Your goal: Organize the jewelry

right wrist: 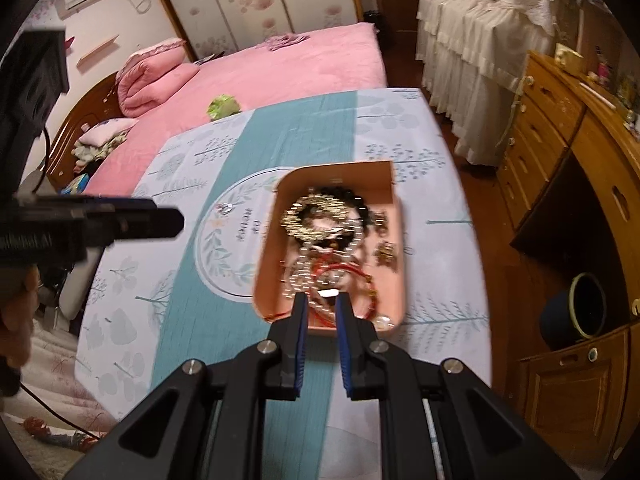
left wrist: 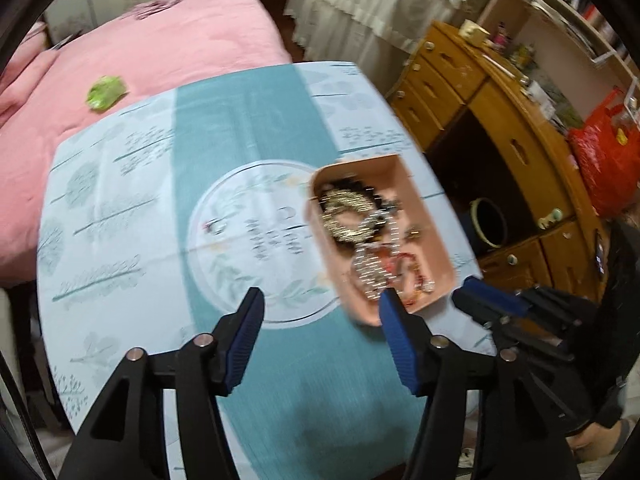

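Note:
A pink tray (left wrist: 416,184) (right wrist: 384,184) on the table holds a tangle of jewelry: a gold chain bracelet (left wrist: 344,216) (right wrist: 312,216), black beads, pearl strands (left wrist: 372,268) (right wrist: 304,276) and a red cord bracelet (right wrist: 348,276). A small ring (left wrist: 214,226) (right wrist: 225,209) lies loose on the cloth left of the tray. My left gripper (left wrist: 322,306) is open and empty above the cloth, its right finger by the tray's near corner. My right gripper (right wrist: 321,300) is narrowly open over the tray's near end, holding nothing; it also shows in the left wrist view (left wrist: 480,300).
The table wears a blue and white printed cloth (left wrist: 240,120) (right wrist: 296,136). A pink bed (left wrist: 160,48) (right wrist: 280,72) with a green wrapper (left wrist: 105,92) (right wrist: 223,106) lies beyond it. A wooden dresser (left wrist: 500,128) (right wrist: 568,160) stands to the right.

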